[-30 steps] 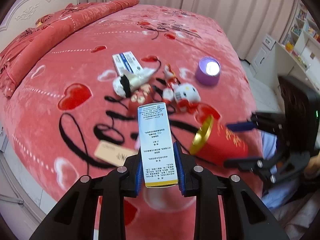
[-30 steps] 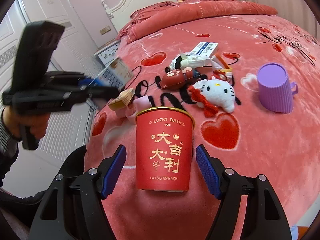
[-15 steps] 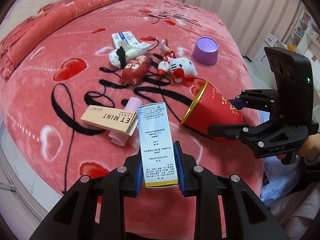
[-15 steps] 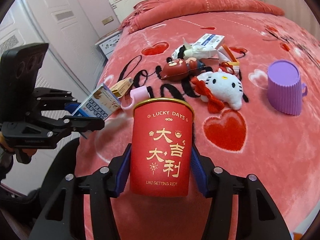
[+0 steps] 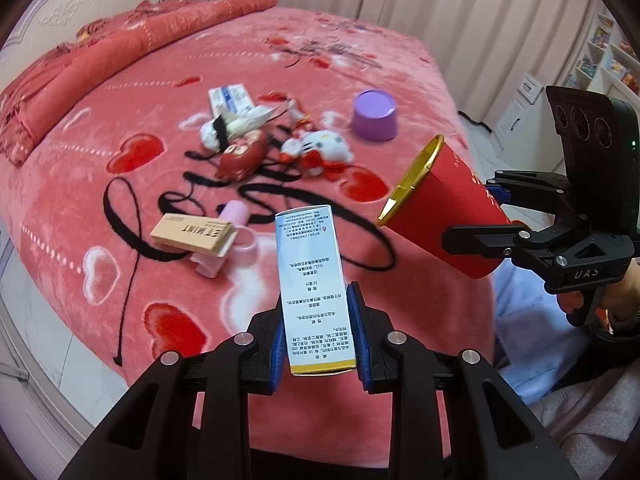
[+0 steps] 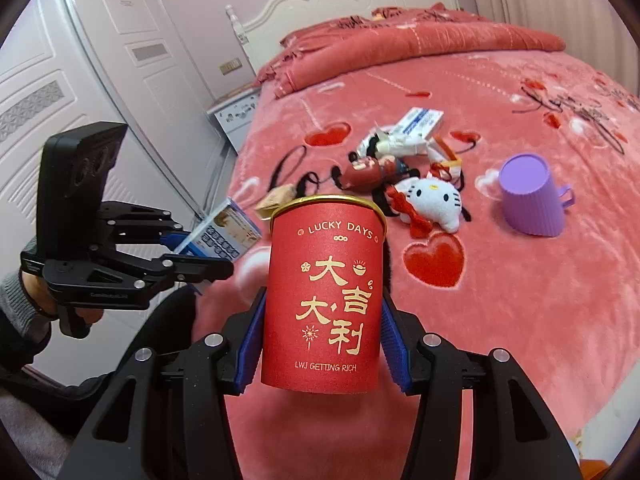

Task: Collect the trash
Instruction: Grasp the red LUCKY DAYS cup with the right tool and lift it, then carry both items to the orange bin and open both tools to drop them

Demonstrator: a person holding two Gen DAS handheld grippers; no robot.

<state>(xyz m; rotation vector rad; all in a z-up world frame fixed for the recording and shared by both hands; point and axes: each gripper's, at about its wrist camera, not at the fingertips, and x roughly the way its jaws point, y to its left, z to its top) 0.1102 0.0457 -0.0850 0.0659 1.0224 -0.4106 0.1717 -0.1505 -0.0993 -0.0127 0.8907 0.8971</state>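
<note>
My left gripper [image 5: 318, 334] is closed on a white medicine box [image 5: 314, 288], blue pads pressed to both long sides; the box stands nearly upright in the grip, printed face toward the camera, yellow band at its near end. It is held above the near edge of the red bed blanket [image 5: 100, 184].

My right gripper [image 6: 322, 332] is clamped on a red paper cup [image 6: 324, 300] with a gold rim and gold lettering reading "LUCKY DAYS"; pads flat against its sides. From the left wrist view the cup [image 5: 444, 216] is tilted, mouth toward the left, held off the blanket at the right of the scene. The box sits lower and left of the cup mouth, apart from it.

On the blanket, near left: a tan carton [image 5: 192, 234] printed "MINT", lying flat and partly over a pale pink object [image 5: 234, 220] I can't identify.

Farther, mid-bed, a loose cluster: a blue-and-white box [image 5: 231, 98], crumpled white packaging with a black band [image 5: 230, 128] just beside it, a red plush toy [image 5: 242, 156], a white Hello Kitty plush [image 6: 432, 202] with a red bow. These touch or overlap; exact contacts are blurred.

Right of the cluster: a purple ribbed cup [image 6: 532, 196], upside down with its handle to the right, standing apart.

The headboard [image 6: 348, 4] is at the far end.
</note>
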